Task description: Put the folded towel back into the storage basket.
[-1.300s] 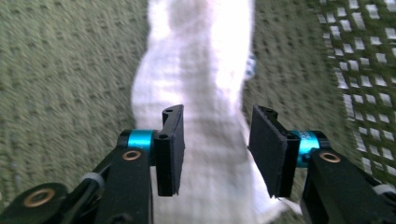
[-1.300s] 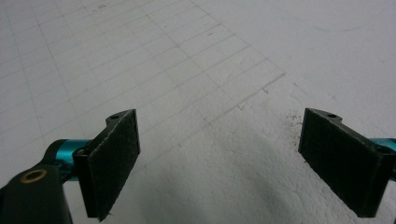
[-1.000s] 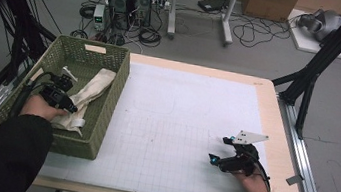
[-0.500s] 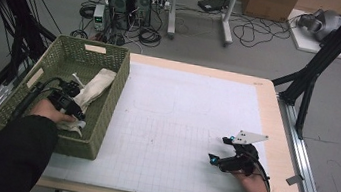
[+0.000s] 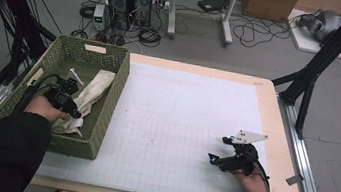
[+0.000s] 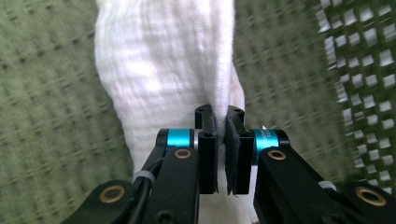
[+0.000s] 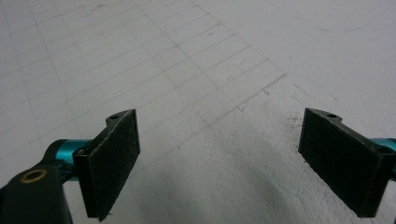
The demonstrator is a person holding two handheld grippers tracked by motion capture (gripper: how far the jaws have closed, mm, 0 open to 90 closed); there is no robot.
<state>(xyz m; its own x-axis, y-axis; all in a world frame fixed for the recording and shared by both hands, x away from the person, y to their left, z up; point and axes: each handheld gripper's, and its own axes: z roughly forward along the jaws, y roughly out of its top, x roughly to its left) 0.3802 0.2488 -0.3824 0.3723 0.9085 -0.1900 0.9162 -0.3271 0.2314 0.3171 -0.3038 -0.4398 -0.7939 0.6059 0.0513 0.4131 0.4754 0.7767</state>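
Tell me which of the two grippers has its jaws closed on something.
The left gripper, inside the green basket: its jaws have just closed, pinching a fold of the white cloth. The right gripper rests wide open over the white mat.

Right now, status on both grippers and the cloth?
Left gripper just closed, pinching white cloth inside green basket. Right gripper open, empty, over the table mat. Nothing blocking.

Left claw [image 6: 220,154] newly pinched, seemingly on towel [image 6: 163,70]
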